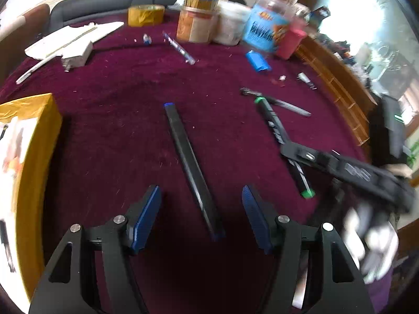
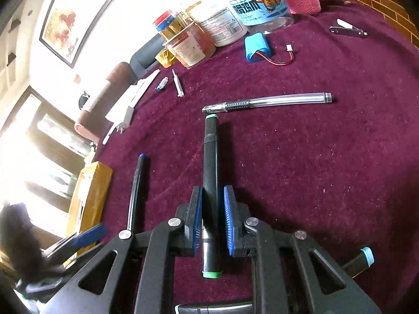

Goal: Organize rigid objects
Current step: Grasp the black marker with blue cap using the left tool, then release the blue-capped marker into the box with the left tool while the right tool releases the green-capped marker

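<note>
1. Two grippers work over a maroon cloth point(image 2: 327, 170): the right gripper point(image 2: 212, 217) is clenched on the green-capped marker point(image 2: 210, 162), its blue pads pressing the barrel from both sides; the left gripper point(image 1: 201, 217) stands released, its jaws apart.
2. One blue-capped marker point(image 1: 192, 167) lies flat on the cloth between the left gripper's spread fingers, touched by neither.
3. One clear pen point(image 2: 267, 102) lies crosswise just beyond the far tip of the green-capped marker, nearly touching it.
4. One light-blue-capped marker point(image 2: 360, 261) lies near, right of the right gripper; another dark marker point(image 2: 214, 308) shows at the near edge under it.
5. One yellow box point(image 1: 34, 157) stands on the left.
6. Several jars point(image 2: 235, 13) crowd the far side, with one blue battery pack point(image 2: 258, 47) before them and one tape roll point(image 1: 145, 15) to their left.
7. One white plug point(image 1: 76, 53) lies far left.
</note>
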Demonstrator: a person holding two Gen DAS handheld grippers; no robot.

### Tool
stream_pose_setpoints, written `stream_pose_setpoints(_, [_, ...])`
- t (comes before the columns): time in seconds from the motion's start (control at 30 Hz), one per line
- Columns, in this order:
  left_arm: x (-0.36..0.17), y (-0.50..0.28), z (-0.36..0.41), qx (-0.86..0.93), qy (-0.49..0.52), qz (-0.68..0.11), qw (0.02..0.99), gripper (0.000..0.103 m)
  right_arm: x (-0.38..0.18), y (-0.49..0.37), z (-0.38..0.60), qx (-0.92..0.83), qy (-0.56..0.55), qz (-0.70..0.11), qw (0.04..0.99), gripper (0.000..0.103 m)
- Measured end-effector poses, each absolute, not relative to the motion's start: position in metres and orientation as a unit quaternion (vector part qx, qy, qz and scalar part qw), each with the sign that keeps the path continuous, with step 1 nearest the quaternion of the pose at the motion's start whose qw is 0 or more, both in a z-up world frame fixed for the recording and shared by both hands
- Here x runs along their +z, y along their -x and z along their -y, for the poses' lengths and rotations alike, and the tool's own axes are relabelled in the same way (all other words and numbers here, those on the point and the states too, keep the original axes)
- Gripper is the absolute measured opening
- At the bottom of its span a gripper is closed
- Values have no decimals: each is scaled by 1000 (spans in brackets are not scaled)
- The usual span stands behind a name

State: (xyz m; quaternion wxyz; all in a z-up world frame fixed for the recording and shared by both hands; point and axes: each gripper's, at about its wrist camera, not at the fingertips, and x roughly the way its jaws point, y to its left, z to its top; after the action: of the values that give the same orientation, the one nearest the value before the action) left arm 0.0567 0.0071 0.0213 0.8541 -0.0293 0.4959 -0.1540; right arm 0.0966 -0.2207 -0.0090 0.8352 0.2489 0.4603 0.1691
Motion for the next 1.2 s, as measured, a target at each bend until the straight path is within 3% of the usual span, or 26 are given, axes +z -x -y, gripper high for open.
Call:
stream_pose_setpoints(0.07, [17, -67, 1, -138, 5, -486, 863, 62, -10, -96, 220, 170, -248, -459, 836, 13])
stream_pose_setpoints(0.13, [14, -71, 11, -122, -43, -473, 871, 43, -9, -95, 217, 167, -238, -457, 840, 13])
stream_pose_setpoints(0.2, [14, -69, 19, -124, -81, -451, 880, 18, -7, -95, 214, 163, -227, -456, 845, 14])
stream_pose_setpoints(0.27, [14, -61, 27, -127, -115, -438, 883, 12, -8, -96, 214, 163, -229, -457, 844, 14])
stream_pose_setpoints(0.47, [20, -48, 10, -162, -54, -443, 880, 12, -8, -96, 214, 162, -225, -457, 845, 14])
stream_pose_setpoints(0.77, [71, 16, -69, -206, 81, -405, 887, 12, -7, -94, 210, 162, -206, -449, 854, 14])
stream_pose_setpoints(1.0, [91, 48, -182, -123, 117, -388, 906, 12, -3, -91, 204, 151, -188, -448, 861, 14])
stream_pose_setpoints(1.2, [64, 42, -276, -19, 125, -423, 897, 12, 34, -66, 192, 167, -196, -428, 866, 14])
